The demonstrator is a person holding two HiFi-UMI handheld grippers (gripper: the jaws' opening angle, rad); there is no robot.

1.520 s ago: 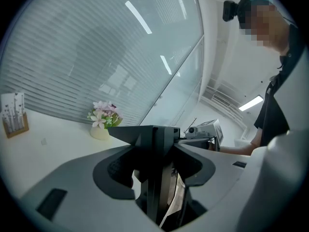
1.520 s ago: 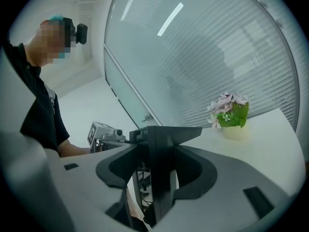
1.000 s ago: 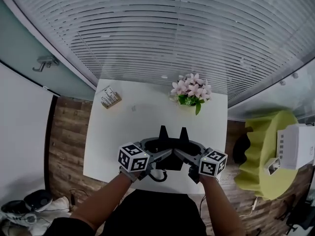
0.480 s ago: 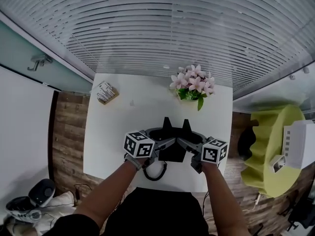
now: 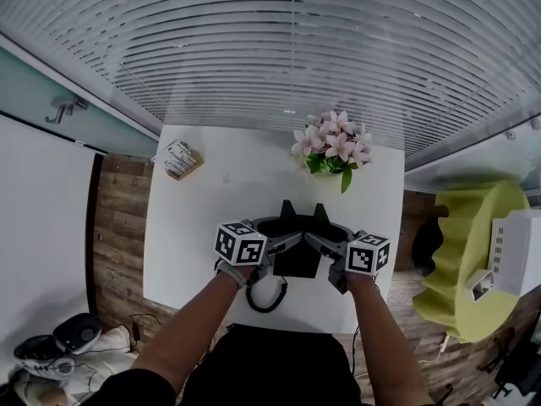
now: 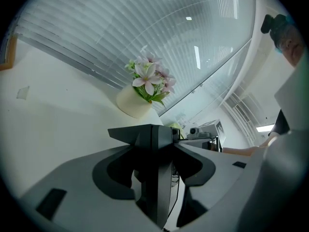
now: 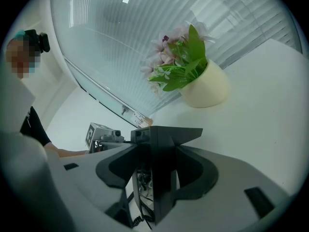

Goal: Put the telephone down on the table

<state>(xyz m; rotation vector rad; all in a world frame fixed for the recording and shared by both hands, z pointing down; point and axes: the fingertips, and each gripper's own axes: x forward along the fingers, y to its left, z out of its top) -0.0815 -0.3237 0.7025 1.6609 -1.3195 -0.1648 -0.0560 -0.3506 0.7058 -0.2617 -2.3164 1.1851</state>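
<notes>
A black telephone (image 5: pixel 297 259) hangs between my two grippers over the near part of the white table (image 5: pixel 203 227). Its coiled cord (image 5: pixel 265 298) loops down at the table's front edge. My left gripper (image 5: pixel 285 227) is shut on the phone's left side, and its jaws pinch a black edge (image 6: pixel 155 168) in the left gripper view. From the other side, my right gripper (image 5: pixel 319 229) is shut on the right side, with the black body (image 7: pixel 157 178) pressed between its pads. I cannot tell whether the phone touches the tabletop.
A cream pot of pink flowers (image 5: pixel 331 152) stands at the table's back right. A small box (image 5: pixel 179 159) sits at the back left corner, with a scrap of paper (image 5: pixel 226 177) nearby. A green chair (image 5: pixel 463 265) with a white device (image 5: pixel 517 250) stands to the right.
Both grippers have come down toward the table with the telephone still clamped between them. The cord now hangs lower by the table's front edge.
</notes>
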